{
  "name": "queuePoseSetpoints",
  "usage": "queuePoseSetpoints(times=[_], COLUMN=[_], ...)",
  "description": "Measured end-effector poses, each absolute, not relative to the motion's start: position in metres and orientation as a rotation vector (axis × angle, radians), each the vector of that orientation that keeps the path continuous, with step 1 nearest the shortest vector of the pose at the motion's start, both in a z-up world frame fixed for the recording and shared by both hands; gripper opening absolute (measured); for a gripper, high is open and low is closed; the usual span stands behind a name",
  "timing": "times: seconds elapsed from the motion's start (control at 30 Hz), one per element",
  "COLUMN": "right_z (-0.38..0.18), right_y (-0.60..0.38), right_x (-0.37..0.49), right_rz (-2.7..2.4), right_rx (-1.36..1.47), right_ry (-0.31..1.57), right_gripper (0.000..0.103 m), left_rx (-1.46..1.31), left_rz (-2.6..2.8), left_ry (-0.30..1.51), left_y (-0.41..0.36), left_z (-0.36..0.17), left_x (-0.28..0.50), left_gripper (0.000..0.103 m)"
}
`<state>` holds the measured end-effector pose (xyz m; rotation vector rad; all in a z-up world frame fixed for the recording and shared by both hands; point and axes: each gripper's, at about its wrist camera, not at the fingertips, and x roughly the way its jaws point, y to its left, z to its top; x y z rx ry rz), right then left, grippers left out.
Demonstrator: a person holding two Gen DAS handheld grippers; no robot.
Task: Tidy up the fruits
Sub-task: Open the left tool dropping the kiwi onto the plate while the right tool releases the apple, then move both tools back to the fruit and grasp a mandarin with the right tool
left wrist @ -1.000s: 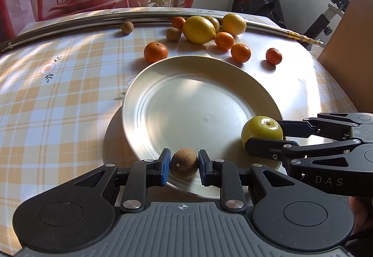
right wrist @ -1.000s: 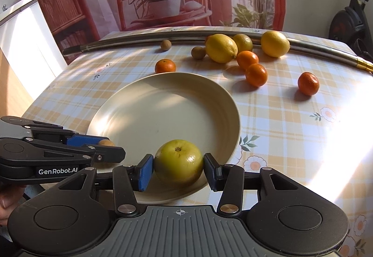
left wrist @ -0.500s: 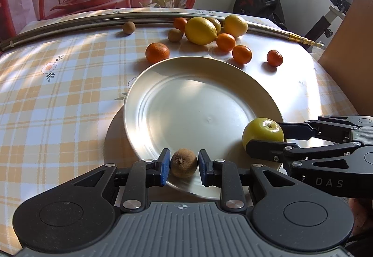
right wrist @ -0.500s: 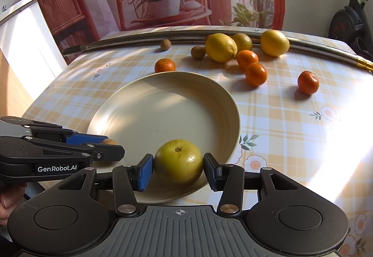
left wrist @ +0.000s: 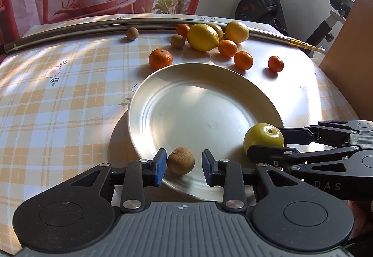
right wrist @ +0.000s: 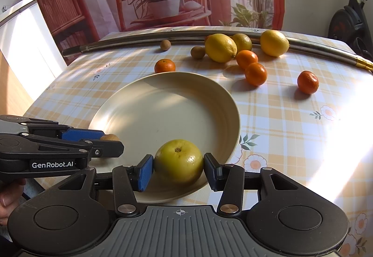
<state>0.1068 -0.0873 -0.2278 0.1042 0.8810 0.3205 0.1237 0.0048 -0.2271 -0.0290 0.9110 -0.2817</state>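
A: So, where do things stand with the fruit?

B: Two pieces sit on the plate [left wrist: 149, 103], both near its front rim. The left gripper [left wrist: 184, 165] has its jaws spread around a small brown fruit [left wrist: 180, 160] — there is a clear gap on each side, so it is let go and resting on the plate.

A: And the other one?

B: The right gripper [right wrist: 179, 169] brackets a yellow-green fruit [right wrist: 179, 161], which also rests on the plate. Its jaws stand just off the skin, slightly apart; I judge it released, though the gap is thin.

A: So the step in hand is the drop-off?

B: I'd say so — both placements look done. The rest is far back on the table: lemons [right wrist: 220, 47], several small oranges [right wrist: 255, 74], one orange [left wrist: 160, 59] just beyond the plate's far rim, and two more small brown fruits [left wrist: 132, 33] by the metal rod [left wrist: 70, 28].

A: Next move?

B: Back both grippers straight out without nudging the round fruit, which could roll, then reach over the plate for the nearest orange.
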Motion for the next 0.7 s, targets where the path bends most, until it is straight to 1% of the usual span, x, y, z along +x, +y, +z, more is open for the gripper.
queuePoseSetpoints(times=[0.23,0.4,0.43,0.5,0.53,0.7], right_z=[-0.219,-0.195,-0.191,-0.185,-0.182,-0.175], right_y=[-0.089,-0.106,-0.111,-0.119,-0.123,-0.144], right_x=[0.103,0.105,0.107,0.11,0.112,0.12], right_rz=[0.316,0.27,0.258,0.233,0.219,0.155], right_rx=[0.1,0.108,0.11,0.106,0.103,0.089], right_ry=[0.837,0.739,0.726,0.703,0.693,0.653], right_gripper=[0.044,0.044,0.044,0.044,0.044,0.044], left_rx=[-0.032,0.033,0.044,0.068,0.078,0.048], left_rz=[-0.269,-0.204,-0.19,-0.169,-0.161,-0.132], left_ry=[0.836,0.693,0.666,0.628,0.608,0.573], left_y=[0.009,0.014,0.016,0.019,0.02,0.034], left_z=[-0.215,-0.191,-0.186,-0.177,-0.172,-0.154], left_x=[0.118,0.115,0.115,0.117,0.119,0.132], left_gripper=[0.039,0.04,0.041,0.051,0.053,0.054])
